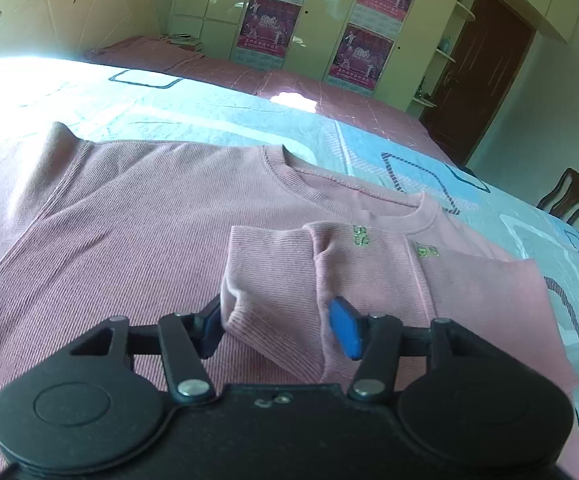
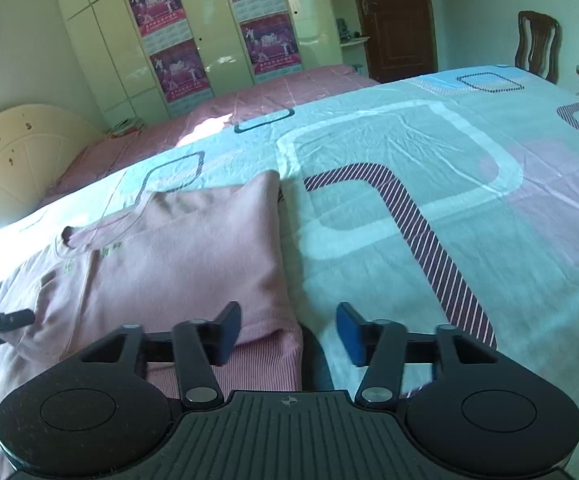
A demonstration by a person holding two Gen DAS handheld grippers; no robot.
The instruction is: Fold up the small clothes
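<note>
A small pink sweatshirt [image 1: 121, 216] lies flat on the bed, neck hole toward the far side. Its right sleeve [image 1: 289, 264] is folded over the chest, ribbed cuff near me. My left gripper [image 1: 279, 326] is open, its blue pads on either side of the cuff, which lies loose between them. In the right wrist view the folded side of the sweatshirt [image 2: 193, 256] lies left of centre. My right gripper [image 2: 289, 330] is open and empty, over the sweatshirt's lower right corner and ribbed hem [image 2: 265, 360]. The left gripper's tip [image 2: 5, 320] shows at the left edge.
The bed sheet [image 2: 429, 200] is pale blue with rounded squares and striped bands. A second bed with a pink cover [image 2: 257, 96] stands behind, then wardrobes with posters [image 2: 173, 40], a brown door [image 2: 393, 16] and a wooden chair [image 2: 537, 44].
</note>
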